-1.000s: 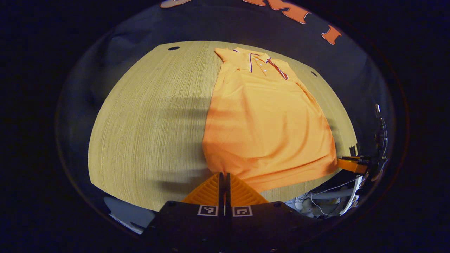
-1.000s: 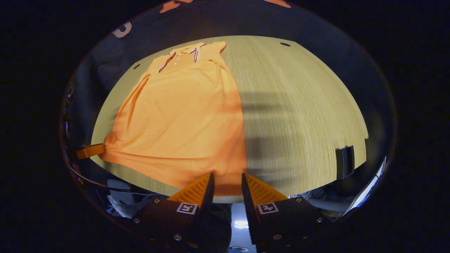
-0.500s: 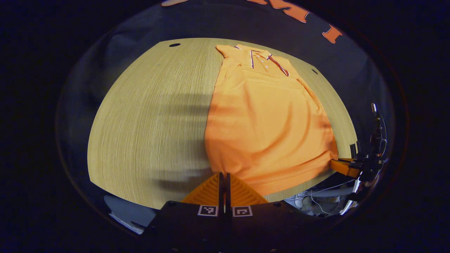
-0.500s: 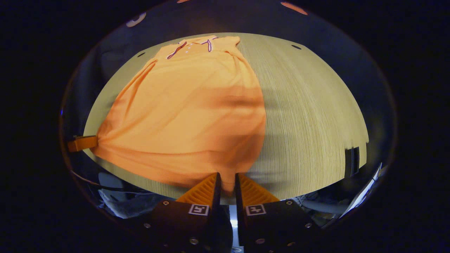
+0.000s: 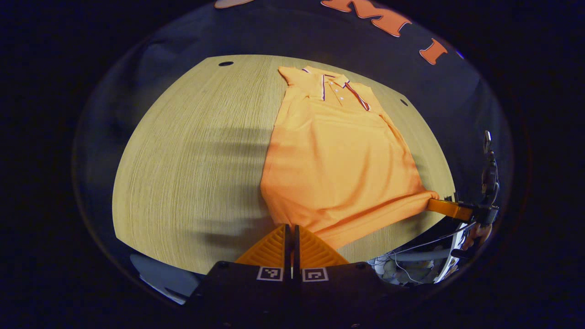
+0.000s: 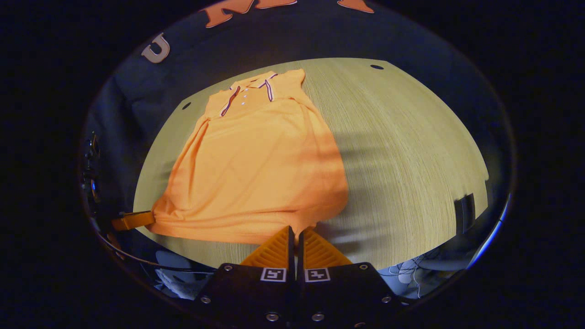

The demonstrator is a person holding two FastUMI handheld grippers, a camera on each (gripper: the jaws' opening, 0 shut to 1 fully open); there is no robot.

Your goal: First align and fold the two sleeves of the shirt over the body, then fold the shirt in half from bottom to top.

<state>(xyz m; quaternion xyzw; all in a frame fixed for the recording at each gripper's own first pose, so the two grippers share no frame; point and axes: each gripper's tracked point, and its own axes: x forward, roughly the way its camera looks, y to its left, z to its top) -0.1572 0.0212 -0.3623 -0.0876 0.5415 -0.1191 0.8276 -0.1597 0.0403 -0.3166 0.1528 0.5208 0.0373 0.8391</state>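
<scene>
Half a second ago the right gripper [image 6: 294, 230] had a narrow gap between its fingers around the hem; now the fingers are pressed together on the bottom corner of the orange shirt [image 6: 260, 164], and the hem between the two corners is drawn taut into a ridge lifted off the wooden table [image 6: 411, 151]; the left gripper [image 5: 289, 227] pinches the other bottom corner as it did a second ago, fingers closed on the cloth; in the left gripper view the right gripper [image 5: 450, 208] appears at the shirt's far hem corner, and in the right gripper view the left gripper [image 6: 132, 220] appears likewise at the opposite corner.

The shirt lies with its long axis running away from both grippers, collar [image 5: 336, 84] at the far end near the table's back edge, hem at the near edge; its sleeves are folded in over the body, so the outline is a narrow strip; the dark-trimmed placket with small buttons faces up.

No brand or readable writing shows on the shirt; each gripper body carries two square black-and-white marker tags [image 6: 295, 274] behind the fingers; two dark holes [image 6: 376, 66] sit in the table near the shirt's collar end.
</scene>
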